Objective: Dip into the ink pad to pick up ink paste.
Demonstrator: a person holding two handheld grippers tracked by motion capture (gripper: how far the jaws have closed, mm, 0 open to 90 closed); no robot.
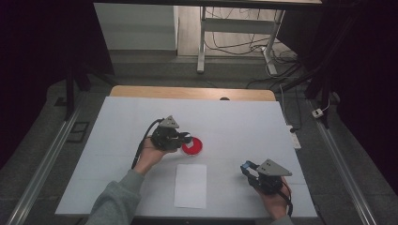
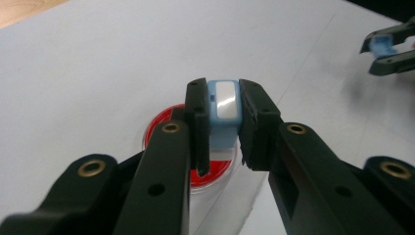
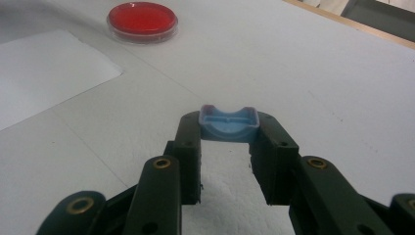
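My left gripper (image 2: 222, 115) is shut on a small light-blue block with a white face (image 2: 225, 105), held just above a round red dish (image 2: 166, 132). From above, that left gripper (image 1: 187, 138) sits at the left edge of the red dish (image 1: 193, 147) in the middle of the table. My right gripper (image 3: 229, 128) is shut on a light-blue cap with a curved hollow top (image 3: 229, 122), low over the white tabletop. In the high view the right gripper (image 1: 245, 168) is at the front right, with the blue cap (image 1: 246, 165) at its tip.
A white sheet of paper (image 1: 190, 185) lies near the front edge, between the two hands. The table (image 1: 244, 117) has a white cover, with a wooden strip along its far edge. Metal rails run along both sides on the floor.
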